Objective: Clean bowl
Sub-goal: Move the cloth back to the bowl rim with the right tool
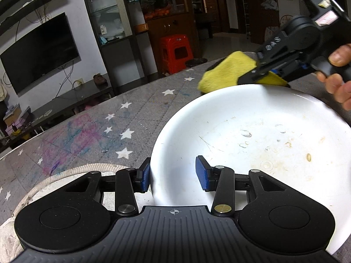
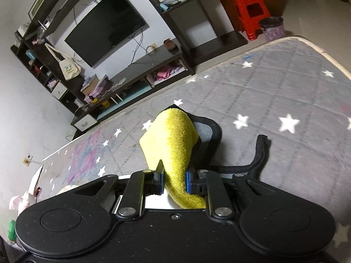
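A white bowl (image 1: 252,144), shallow and wide, with dried yellowish specks and smears inside, lies on the grey star-print mat (image 1: 131,118). My left gripper (image 1: 173,176) straddles its near-left rim. One blue pad is against the outer wall and the other rests inside, so it is shut on the bowl. My right gripper (image 2: 174,182) is shut on a yellow cloth (image 2: 173,140) with a grey, black-edged backing. In the left wrist view the yellow cloth (image 1: 228,72) and right gripper (image 1: 256,70) hover just beyond the bowl's far rim.
A hand (image 1: 337,72) holds the right gripper. A cream rope-edged white item (image 1: 54,179) lies at the mat's near left. Beyond the mat's edge stand a red stool (image 2: 250,11), a small bin (image 2: 272,28) and a TV (image 1: 39,50) on the wall.
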